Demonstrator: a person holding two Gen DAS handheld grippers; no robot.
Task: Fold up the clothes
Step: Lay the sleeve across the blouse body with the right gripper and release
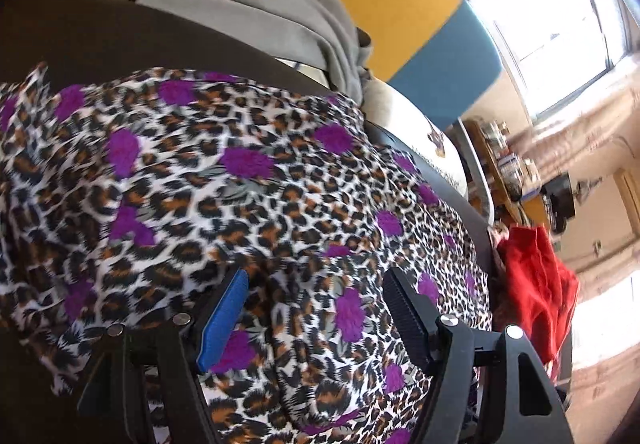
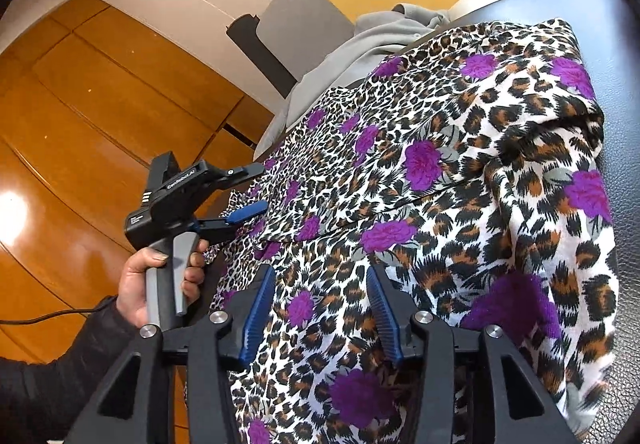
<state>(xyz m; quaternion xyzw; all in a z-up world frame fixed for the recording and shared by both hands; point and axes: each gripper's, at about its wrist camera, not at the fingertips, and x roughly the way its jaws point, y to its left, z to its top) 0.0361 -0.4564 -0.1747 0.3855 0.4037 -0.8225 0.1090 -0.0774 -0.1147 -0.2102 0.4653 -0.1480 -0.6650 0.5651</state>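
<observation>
Leopard-print garment spread beneath both grippers' jaws; left gripper, right gripper released.

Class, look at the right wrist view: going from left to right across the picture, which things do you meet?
Wooden floor → hand holding the left gripper → leopard-print garment → dark table.

Leopard-print garment with purple flowers (thin, rumpled), spread across dark table, one edge overhanging.
</observation>
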